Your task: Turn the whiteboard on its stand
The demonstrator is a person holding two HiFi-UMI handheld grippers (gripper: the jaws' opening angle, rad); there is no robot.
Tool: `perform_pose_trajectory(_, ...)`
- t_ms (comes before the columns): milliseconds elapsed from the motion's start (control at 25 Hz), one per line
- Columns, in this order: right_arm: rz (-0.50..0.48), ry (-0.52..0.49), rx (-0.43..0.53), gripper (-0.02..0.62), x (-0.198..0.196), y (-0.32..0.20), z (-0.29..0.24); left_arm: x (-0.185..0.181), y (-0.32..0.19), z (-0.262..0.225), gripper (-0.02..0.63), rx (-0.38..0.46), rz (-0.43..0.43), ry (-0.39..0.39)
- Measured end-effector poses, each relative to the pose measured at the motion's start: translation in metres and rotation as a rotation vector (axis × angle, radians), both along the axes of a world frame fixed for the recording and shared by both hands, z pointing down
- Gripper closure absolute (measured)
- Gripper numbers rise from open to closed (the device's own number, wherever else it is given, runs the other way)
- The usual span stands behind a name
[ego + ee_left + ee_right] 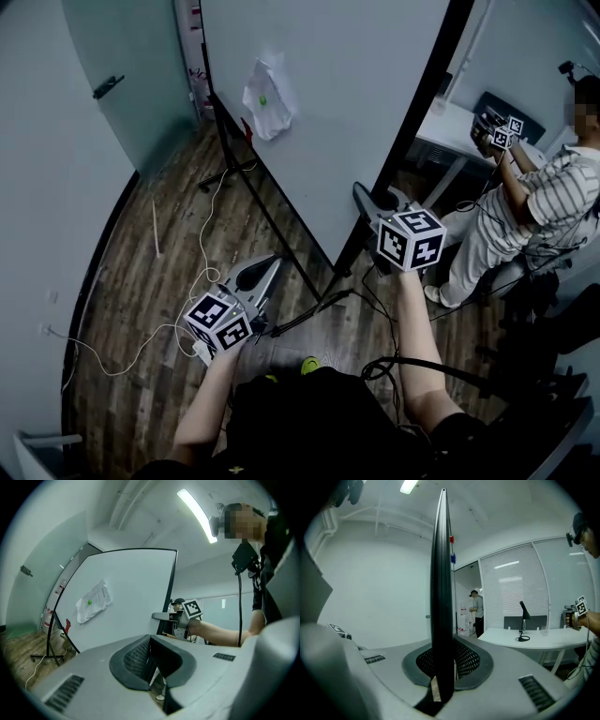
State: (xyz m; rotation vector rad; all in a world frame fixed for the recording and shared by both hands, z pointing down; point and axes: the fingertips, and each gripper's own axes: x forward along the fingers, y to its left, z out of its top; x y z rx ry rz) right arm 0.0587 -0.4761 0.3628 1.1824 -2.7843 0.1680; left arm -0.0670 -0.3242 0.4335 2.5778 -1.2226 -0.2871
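The whiteboard (347,103) stands on its black stand, with a paper sheet (267,94) pinned to its face by a green magnet. My right gripper (367,202) is shut on the board's black side frame (442,573), which runs upright between the pads in the right gripper view. The left gripper view also shows that right gripper (176,618) clamped on the board's (126,606) edge. My left gripper (270,265) hangs lower, apart from the board, pointing toward its face. Its jaws stand together with nothing between them (150,660).
The stand's wheeled leg (225,173) rests on the wood floor, and cables (141,347) trail across it. Another person (553,206) holding grippers stands at the right by a white desk (450,127). A glass door (122,75) is at the far left.
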Motion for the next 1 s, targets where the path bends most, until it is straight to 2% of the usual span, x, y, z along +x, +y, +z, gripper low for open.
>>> perform_pose_trajectory(320,0.020,0.036,0.023,0.531,-0.001,0.000,-0.001,0.001,0.007,-0.006,0.588,0.009,-0.005,-0.003)
perform_pose_trajectory(680,0.041,0.043,0.008,0.531,0.003,0.008,0.001,-0.001,0.014,-0.010,0.588,0.020,0.002,0.001)
perform_pose_trajectory(1000,0.073,0.050,0.021,0.532,0.006,0.032,-0.003,0.001,0.020,-0.015,0.588,0.027,0.045,0.000)
